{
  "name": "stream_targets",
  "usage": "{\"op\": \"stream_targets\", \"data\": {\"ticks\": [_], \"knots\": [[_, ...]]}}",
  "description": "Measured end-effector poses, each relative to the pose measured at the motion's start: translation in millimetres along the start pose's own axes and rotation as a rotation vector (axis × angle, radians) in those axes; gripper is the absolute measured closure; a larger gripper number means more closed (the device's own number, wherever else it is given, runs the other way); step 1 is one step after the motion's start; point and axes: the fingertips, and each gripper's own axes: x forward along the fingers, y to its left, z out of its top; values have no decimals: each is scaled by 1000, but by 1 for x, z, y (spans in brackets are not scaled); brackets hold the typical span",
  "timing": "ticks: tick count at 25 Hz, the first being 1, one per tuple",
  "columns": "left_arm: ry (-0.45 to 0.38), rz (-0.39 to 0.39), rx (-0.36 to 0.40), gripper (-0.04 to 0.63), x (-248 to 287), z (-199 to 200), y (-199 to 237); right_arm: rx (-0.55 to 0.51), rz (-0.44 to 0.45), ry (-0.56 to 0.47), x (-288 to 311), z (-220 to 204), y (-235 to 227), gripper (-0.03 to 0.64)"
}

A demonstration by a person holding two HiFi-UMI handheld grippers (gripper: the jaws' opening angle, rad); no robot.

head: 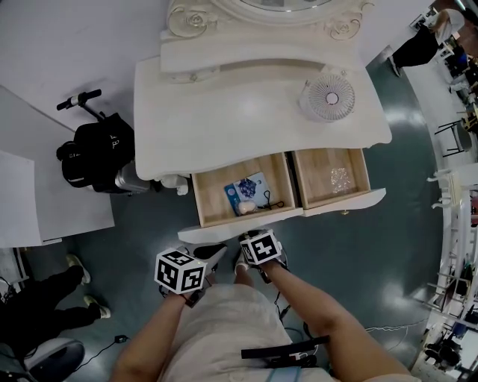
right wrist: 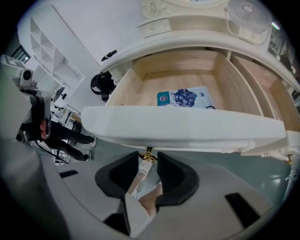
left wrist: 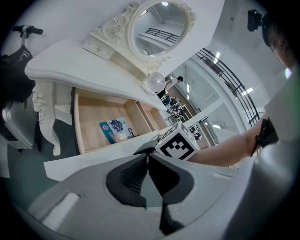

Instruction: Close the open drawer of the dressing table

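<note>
In the head view the top edge cuts off the mirror [head: 280, 6], and the right gripper [head: 250, 239] covers the handle [right wrist: 147, 155]. Print on the packet [head: 245, 195] is too small to read, and the clear thing [head: 341, 179] in the right drawer [head: 364, 175] cannot be identified. The left edge cuts off a person [head: 37, 306].

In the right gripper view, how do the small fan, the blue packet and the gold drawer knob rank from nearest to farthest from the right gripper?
1. Gold drawer knob, between the jaws.
2. Blue packet, inside the open drawer.
3. Small fan, on the tabletop, upper right.
</note>
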Motion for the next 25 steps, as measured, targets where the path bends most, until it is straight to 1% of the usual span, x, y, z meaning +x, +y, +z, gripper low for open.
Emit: {"op": "stream_targets", "data": {"ticks": [19, 25], "knots": [[-1, 7, -5, 577, 2, 11, 9, 2, 7, -2, 3, 27, -7, 485], [2, 6, -9, 577, 4, 13, 11, -6, 2, -18, 5, 39, -10, 485]]}}
